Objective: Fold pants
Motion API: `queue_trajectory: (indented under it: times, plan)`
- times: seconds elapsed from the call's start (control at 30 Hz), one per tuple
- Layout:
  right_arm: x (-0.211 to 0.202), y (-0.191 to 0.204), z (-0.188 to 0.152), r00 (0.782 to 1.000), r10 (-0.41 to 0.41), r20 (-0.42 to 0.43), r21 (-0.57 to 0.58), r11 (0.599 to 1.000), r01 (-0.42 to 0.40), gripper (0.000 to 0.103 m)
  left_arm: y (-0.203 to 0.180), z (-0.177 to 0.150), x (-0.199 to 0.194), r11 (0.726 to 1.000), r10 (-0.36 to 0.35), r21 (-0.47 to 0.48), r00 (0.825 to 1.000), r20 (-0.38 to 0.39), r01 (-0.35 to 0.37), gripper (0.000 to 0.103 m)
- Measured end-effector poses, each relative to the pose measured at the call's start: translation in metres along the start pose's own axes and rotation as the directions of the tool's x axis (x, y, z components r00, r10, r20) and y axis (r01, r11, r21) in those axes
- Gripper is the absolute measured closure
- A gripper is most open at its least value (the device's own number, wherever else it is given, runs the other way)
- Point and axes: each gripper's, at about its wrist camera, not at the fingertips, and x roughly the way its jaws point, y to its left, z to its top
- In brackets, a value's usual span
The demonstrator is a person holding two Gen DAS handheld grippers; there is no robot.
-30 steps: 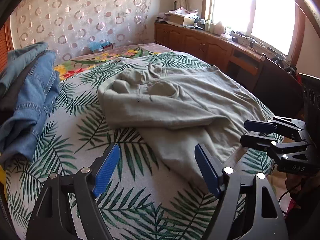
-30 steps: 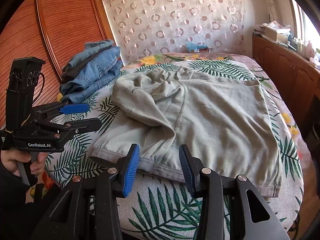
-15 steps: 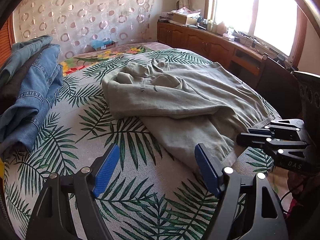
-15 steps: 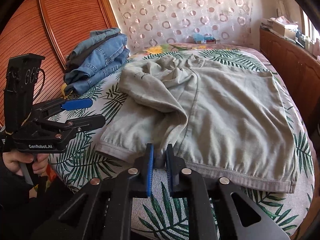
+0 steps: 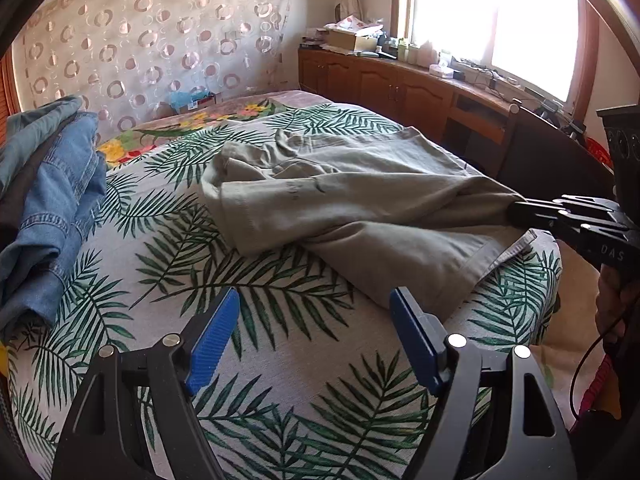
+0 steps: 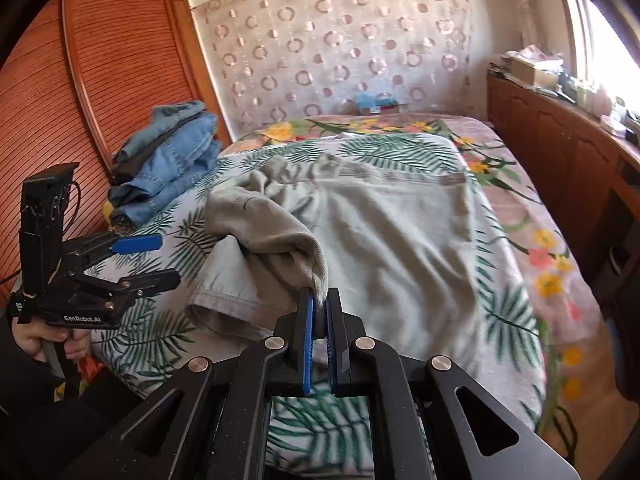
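Observation:
Pale grey-green pants (image 5: 360, 204) (image 6: 384, 232) lie rumpled across the palm-leaf bedspread (image 5: 248, 276). My right gripper (image 6: 318, 300) is shut on the cuff of one pant leg and holds it lifted off the bed; the left wrist view shows it at the right edge (image 5: 516, 211), pinching that cloth. The other leg's hem (image 6: 224, 300) lies flat near the bed's front edge. My left gripper (image 5: 314, 320) stands open above bare bedspread, just short of the pants, with nothing between its blue pads. It also shows at the left in the right wrist view (image 6: 160, 258), held by a hand.
A pile of blue denim clothes (image 5: 44, 208) (image 6: 168, 160) sits at the bed's left side by a slatted wooden door (image 6: 80, 92). Wooden cabinets (image 5: 400, 88) with clutter run under the window on the right. A dark chair (image 5: 552, 164) stands beside the bed.
My right gripper closed on the pant leg's cuff and drew it back and slightly up, stretching the cloth. The left gripper stayed open and nearly still.

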Motion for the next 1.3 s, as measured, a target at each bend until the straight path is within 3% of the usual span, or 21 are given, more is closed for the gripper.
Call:
queue_trajectory:
  times: [0.33,0.97,1.13,1.2,1.3]
  plan:
    - [-0.021,-0.028,-0.020,0.994,-0.105,-0.025,0.059,0.993,0.106,0.097,-0.017,0.011,0.009,0.999,-0.009,0.040,1.000,0.005,0.008,0.025]
    - [-0.013,-0.043,-0.020,0.987,-0.149,-0.054,0.099,0.983,0.154,0.097,-0.011,0.011,0.015,1.000,0.010,0.008,1.000,0.005,-0.010,0.025]
    - [-0.020,-0.043,-0.013,0.985,-0.169,-0.018,0.101,0.980,0.170,0.086,-0.005,0.013,0.014,1.000,0.023,-0.003,1.000,0.013,-0.022,0.025]
    - [-0.024,-0.043,-0.008,0.986,-0.164,0.008,0.106,0.981,0.163,0.074,-0.003,0.013,0.013,1.000,0.026,-0.009,1.000,0.018,-0.026,0.025]
    - [-0.022,-0.038,0.000,0.990,-0.135,0.028,0.099,0.986,0.132,0.070,0.003,0.014,0.012,0.999,0.034,-0.023,0.999,0.026,-0.033,0.025]
